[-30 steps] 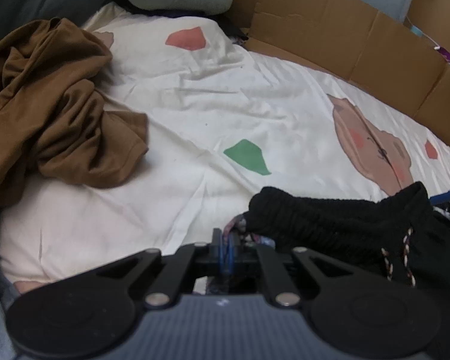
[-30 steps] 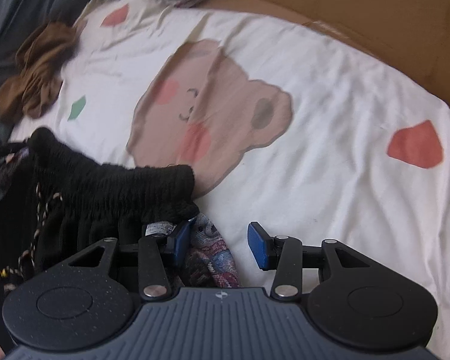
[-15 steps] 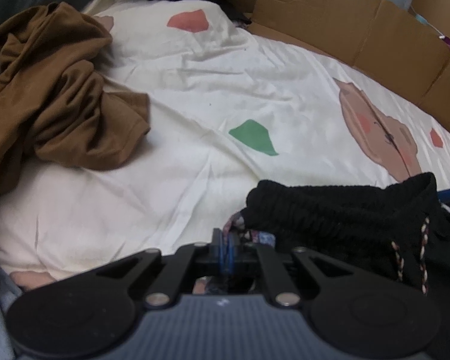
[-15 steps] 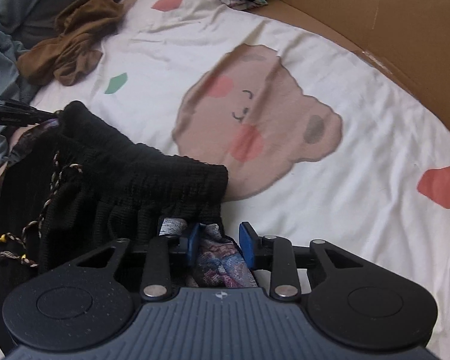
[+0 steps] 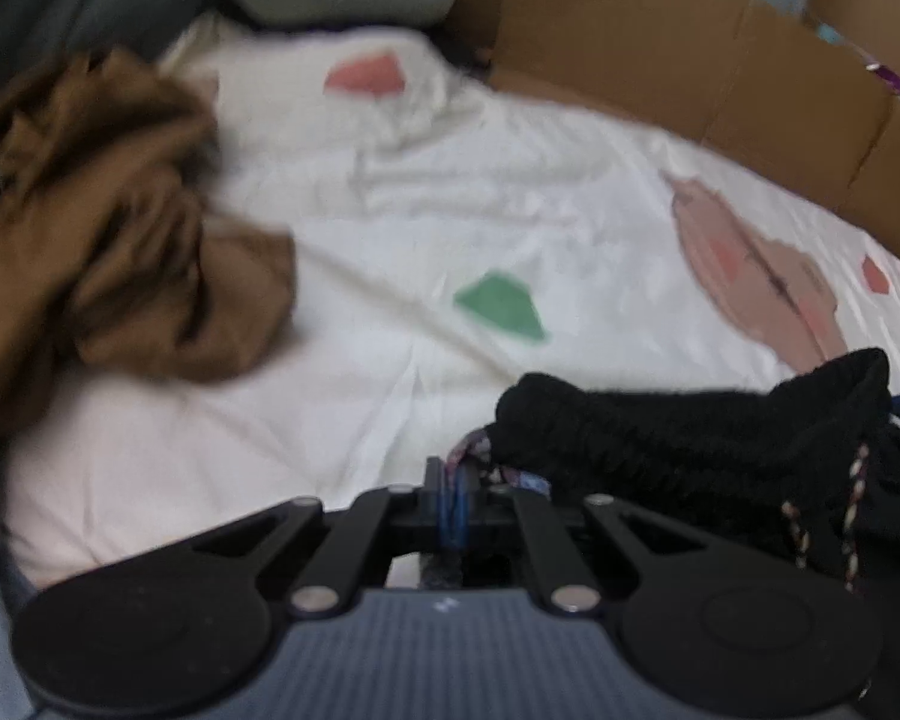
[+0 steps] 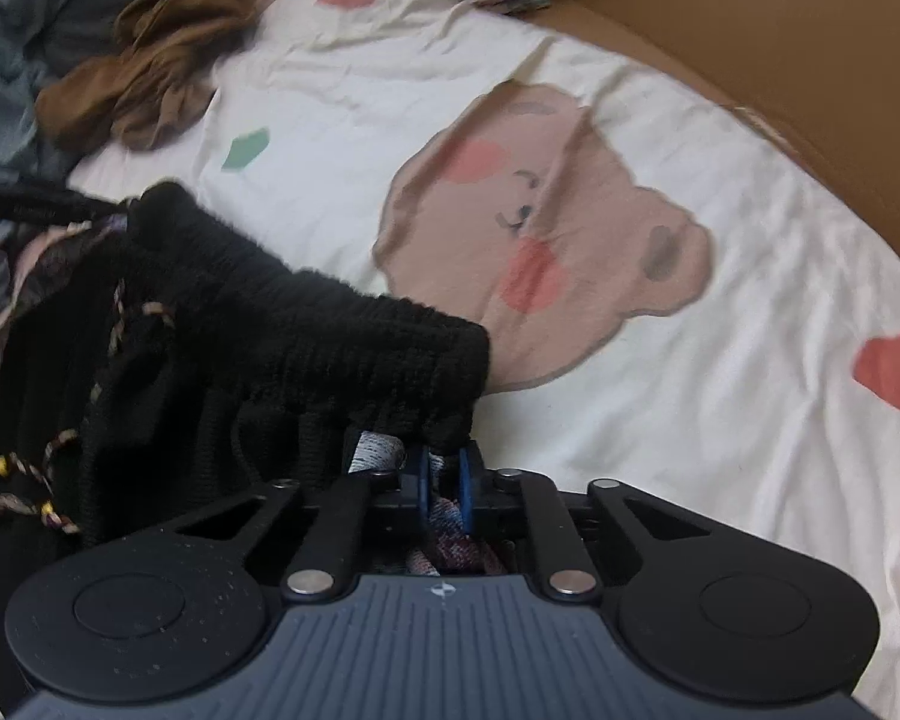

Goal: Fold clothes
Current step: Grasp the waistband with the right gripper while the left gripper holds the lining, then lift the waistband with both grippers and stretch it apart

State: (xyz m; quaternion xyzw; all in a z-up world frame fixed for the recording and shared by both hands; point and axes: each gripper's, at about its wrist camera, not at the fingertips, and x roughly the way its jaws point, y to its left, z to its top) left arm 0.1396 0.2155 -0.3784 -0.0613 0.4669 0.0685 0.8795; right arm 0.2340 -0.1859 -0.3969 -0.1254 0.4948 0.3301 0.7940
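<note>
We pinch the black garment (image 6: 306, 348) at its waistband, left gripper (image 5: 453, 501) and right gripper (image 6: 444, 480) both clamped on cloth, above the bear sheet (image 6: 660, 408); keep tension even, though blur probably hides slack.

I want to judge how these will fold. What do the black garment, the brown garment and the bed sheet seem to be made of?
Black garment: seemingly a thick ribbed knit, matte, with a gathered elastic waistband and braided cord.
Brown garment: thin, soft fabric, perhaps jersey; it crumples into many fine folds.
Bed sheet: smooth woven cloth, probably cotton, faint sheen, printed bear.
</note>
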